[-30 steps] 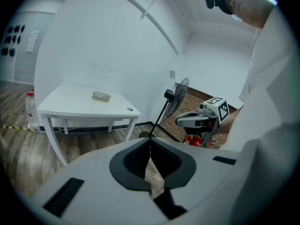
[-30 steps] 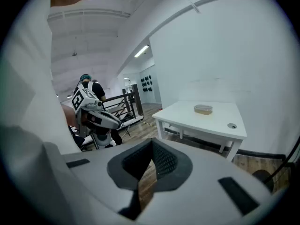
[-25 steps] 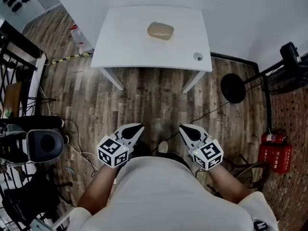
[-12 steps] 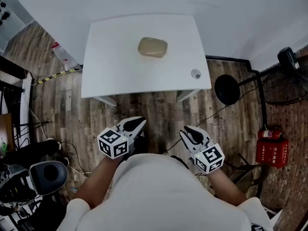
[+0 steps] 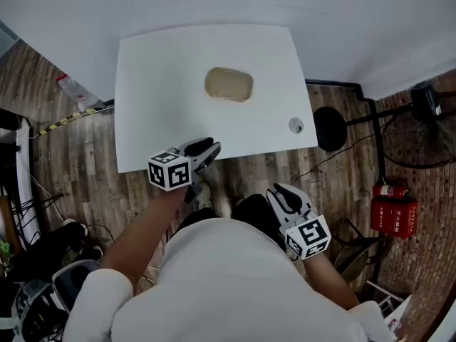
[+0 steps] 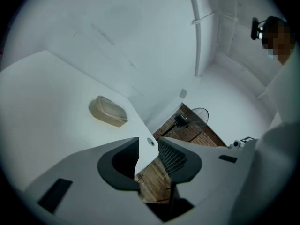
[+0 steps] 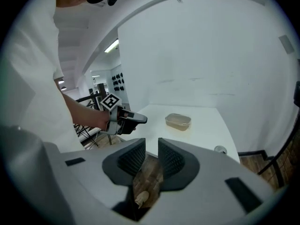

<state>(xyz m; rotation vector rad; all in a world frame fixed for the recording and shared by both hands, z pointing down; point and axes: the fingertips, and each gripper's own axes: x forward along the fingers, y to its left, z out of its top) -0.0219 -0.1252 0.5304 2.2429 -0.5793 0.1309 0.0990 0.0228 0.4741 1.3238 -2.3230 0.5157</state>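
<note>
A beige oval lidded container [image 5: 229,84] lies near the middle of a white table [image 5: 157,84]; it also shows as the container [image 6: 108,111] and the container [image 7: 178,121] in the two gripper views. My left gripper [image 5: 206,150] reaches just over the table's front edge, short of the container, with its jaws a small gap apart and nothing between them [image 6: 149,146]. My right gripper [image 5: 279,193] hangs back beside my body above the wooden floor, jaws a narrow gap apart and empty [image 7: 152,146]. The right gripper view shows the left gripper [image 7: 138,119] from the side.
A small round fitting [image 5: 296,125] sits near the table's front right corner. A standing fan [image 5: 427,98] with a round base [image 5: 329,129] and a red fire extinguisher [image 5: 390,212] are at the right. A bottle [image 5: 71,87] stands left of the table by the wall.
The table has come closer in every view. My left gripper has gone forward from beside my body to the table's front edge. The right gripper has stayed low by my body.
</note>
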